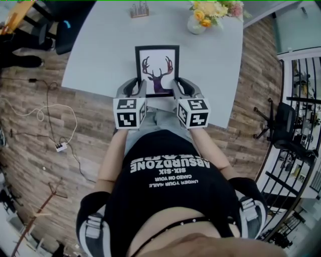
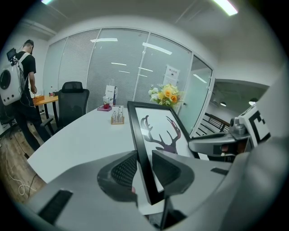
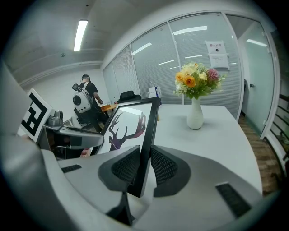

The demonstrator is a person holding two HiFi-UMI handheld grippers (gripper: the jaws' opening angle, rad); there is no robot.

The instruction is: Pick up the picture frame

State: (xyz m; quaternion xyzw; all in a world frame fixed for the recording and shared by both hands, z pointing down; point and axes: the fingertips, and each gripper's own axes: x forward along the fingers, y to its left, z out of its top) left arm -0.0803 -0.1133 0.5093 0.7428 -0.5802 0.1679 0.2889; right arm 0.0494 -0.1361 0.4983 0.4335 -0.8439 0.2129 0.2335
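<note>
A black picture frame (image 1: 157, 69) with a stag's head print is held off the grey table (image 1: 100, 55), near its front edge. My left gripper (image 1: 138, 86) is shut on the frame's left edge (image 2: 141, 149), one pad on each face. On the opposite side my right gripper (image 1: 176, 86) is shut on the right edge (image 3: 146, 153) in the same way. The frame (image 2: 158, 135) tilts up and away from me. In the right gripper view the stag print (image 3: 124, 128) shows left of the jaws, with the left gripper (image 3: 74, 137) beyond it.
A white vase of flowers (image 1: 203, 15) stands at the table's far right, and a small rack (image 1: 139, 10) at the far middle. A black office chair (image 1: 67, 30) is at the table's left. A person with a backpack (image 2: 18, 81) stands farther off.
</note>
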